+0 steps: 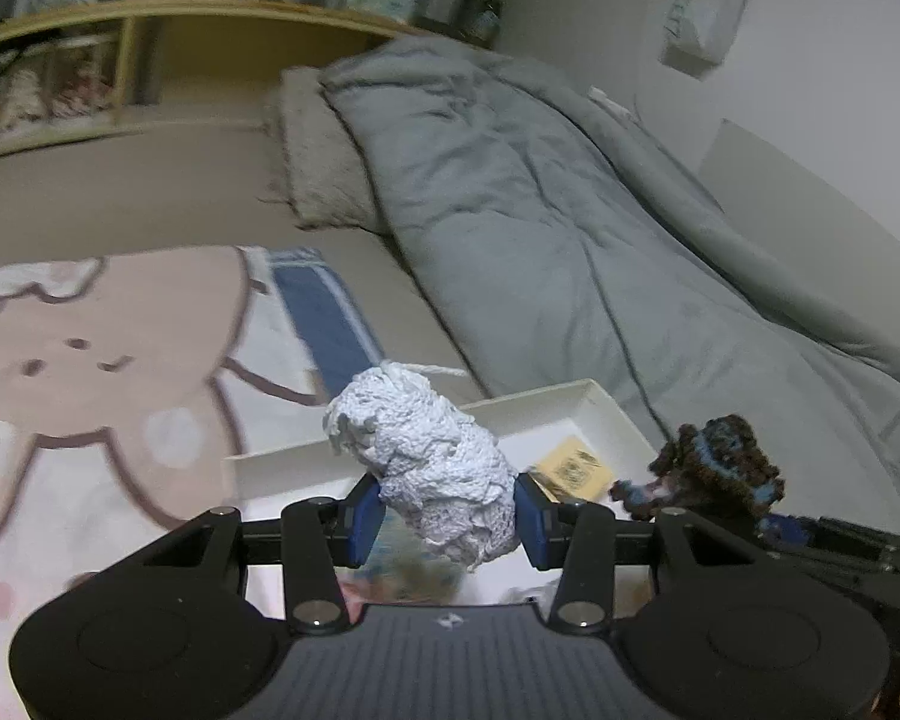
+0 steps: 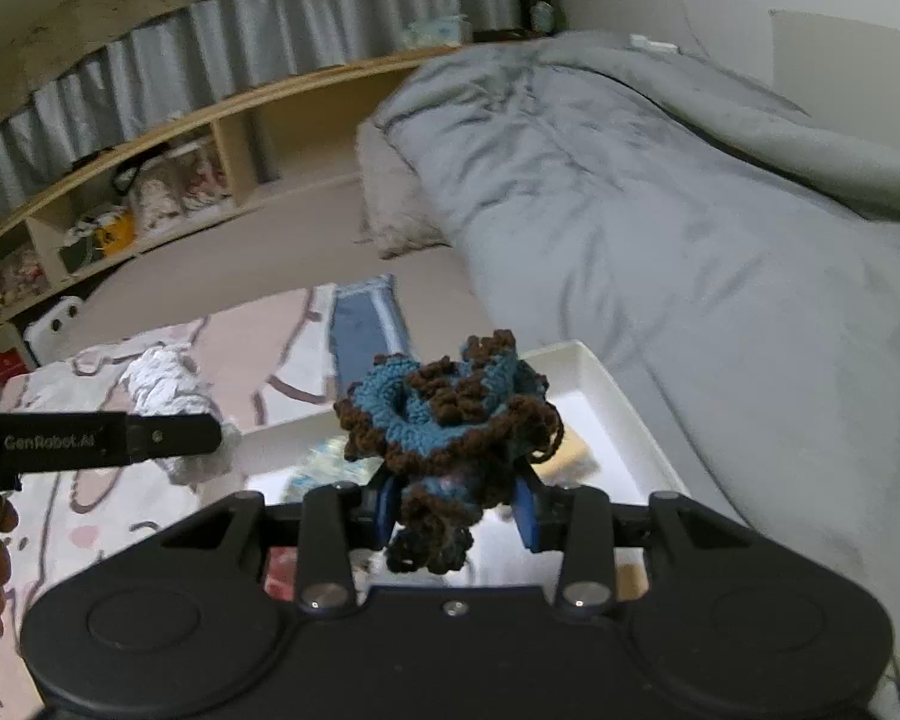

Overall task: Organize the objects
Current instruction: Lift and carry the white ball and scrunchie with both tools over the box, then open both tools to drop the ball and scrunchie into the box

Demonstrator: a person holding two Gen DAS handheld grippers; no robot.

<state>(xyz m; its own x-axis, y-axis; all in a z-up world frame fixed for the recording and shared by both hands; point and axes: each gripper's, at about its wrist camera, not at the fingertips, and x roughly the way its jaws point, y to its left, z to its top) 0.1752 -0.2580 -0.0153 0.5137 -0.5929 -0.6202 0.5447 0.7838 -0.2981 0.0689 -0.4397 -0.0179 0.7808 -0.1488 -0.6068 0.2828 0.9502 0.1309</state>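
While both hands carry their loads above the bed, the scene reads from left to right as follows. At far left lies a printed blanket bearing a cartoon animal. The left tool is clenched on a white crocheted bundle, its blue pads pressing on either flank. Beneath and beyond it sits an open white box, holding a small tan card and other items too blurred to name. The right tool grasps a blue-and-brown crocheted piece, whose ruffled edge spills above the jaws; those jaws are easing apart, yet the piece remains between them. At far right a grey duvet covers the bed. Judged from this arrangement, the sorting is partly done: some things already lie in the box, while both crocheted items are held aloft and not yet set down.
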